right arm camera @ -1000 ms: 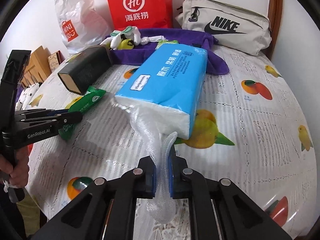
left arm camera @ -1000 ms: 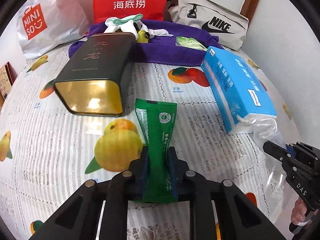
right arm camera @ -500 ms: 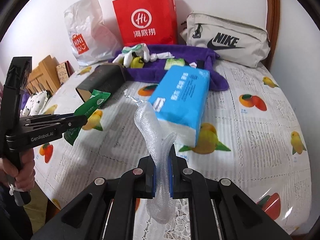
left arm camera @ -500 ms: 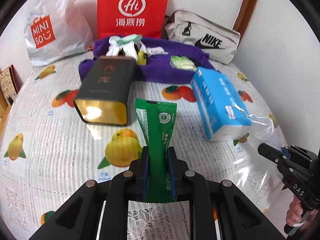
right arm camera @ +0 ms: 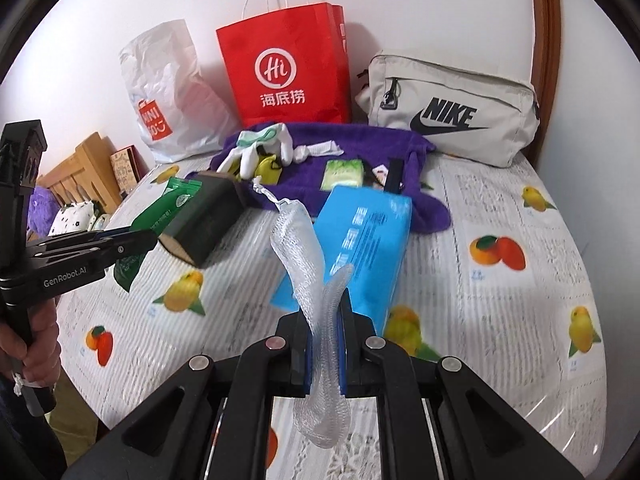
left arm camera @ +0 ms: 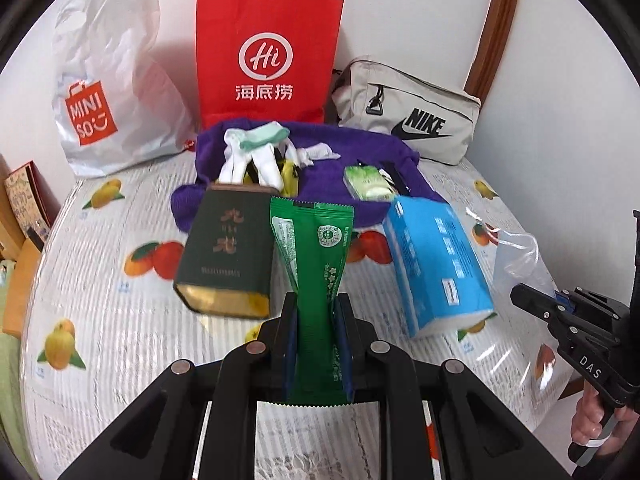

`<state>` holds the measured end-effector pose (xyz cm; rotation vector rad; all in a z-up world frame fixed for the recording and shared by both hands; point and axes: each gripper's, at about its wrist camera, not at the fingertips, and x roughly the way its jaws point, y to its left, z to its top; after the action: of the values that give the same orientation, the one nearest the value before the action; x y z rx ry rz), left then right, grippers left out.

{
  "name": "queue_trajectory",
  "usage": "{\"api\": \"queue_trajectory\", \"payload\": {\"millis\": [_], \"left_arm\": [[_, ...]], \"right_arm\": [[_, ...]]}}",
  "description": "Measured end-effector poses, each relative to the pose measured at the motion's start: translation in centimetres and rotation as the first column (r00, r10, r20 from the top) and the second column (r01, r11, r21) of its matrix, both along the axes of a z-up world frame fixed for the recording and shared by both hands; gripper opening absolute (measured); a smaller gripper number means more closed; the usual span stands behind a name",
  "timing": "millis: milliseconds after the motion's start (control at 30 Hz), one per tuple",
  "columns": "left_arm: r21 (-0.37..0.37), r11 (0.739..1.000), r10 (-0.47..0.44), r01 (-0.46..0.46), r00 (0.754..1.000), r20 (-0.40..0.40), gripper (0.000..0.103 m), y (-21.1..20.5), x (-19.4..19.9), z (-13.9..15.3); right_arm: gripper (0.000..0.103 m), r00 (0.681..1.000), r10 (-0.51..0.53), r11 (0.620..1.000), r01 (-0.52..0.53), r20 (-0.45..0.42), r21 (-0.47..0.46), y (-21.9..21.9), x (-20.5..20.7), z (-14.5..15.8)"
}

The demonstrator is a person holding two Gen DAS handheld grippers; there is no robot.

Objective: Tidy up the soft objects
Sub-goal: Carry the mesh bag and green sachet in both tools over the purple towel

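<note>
Your left tongs pinch a green sachet — crimped, upright; right tongs clamp a clear mesh pouch, limp, beside the blue tissue pack.

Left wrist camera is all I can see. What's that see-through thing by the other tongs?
Observer: A clear mesh bag. The right tongs are shut on its middle.
Operator: Does it have a string?
Observer: Yes, a knotted white string at its top end.
Operator: Who holds my tongs?
Observer: A hand grips the handle under the left tongs, which pinch the green packet.
</note>
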<state>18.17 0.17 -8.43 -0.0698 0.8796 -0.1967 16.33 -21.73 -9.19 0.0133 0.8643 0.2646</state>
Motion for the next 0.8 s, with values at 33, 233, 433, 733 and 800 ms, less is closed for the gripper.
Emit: {"api": "queue_trajectory", "payload": {"millis": [33,233,433,733,800], "left_arm": [[0.008,1.0,-0.001,0.001,1.0,0.003,0.017,0.0,0.5,0.2],[0.025,1.0,0.001,-0.002,1.0,0.024,0.017,0.3,2.6,1.5],[0.026,1.0,0.005,-0.005,1.0,0.027,0.017,0.8,5.1,1.7],[0.022,1.0,0.006,-0.006,1.0,0.001,0.017,1.8,10.1,1.4],[0.013,1.0,0.006,-0.006,1.0,0.0,0.017,1.9,11.1,1.4]], "right_arm": [[0.009,1.0,0.003,1.0,-0.003,0.001,-0.004,0.0,0.4,0.1],[0.009,1.0,-0.003,1.0,0.004,0.009,-0.014,0.3,2.8,0.9],[0.009,1.0,-0.019,1.0,0.019,0.014,-0.017,0.3,5.8,1.5],[0.009,1.0,-0.03,0.999,0.03,0.0,-0.022,0.6,11.5,1.2],[0.009,1.0,-0.029,0.999,0.029,-0.005,-0.02,0.6,12.7,1.0]]}}
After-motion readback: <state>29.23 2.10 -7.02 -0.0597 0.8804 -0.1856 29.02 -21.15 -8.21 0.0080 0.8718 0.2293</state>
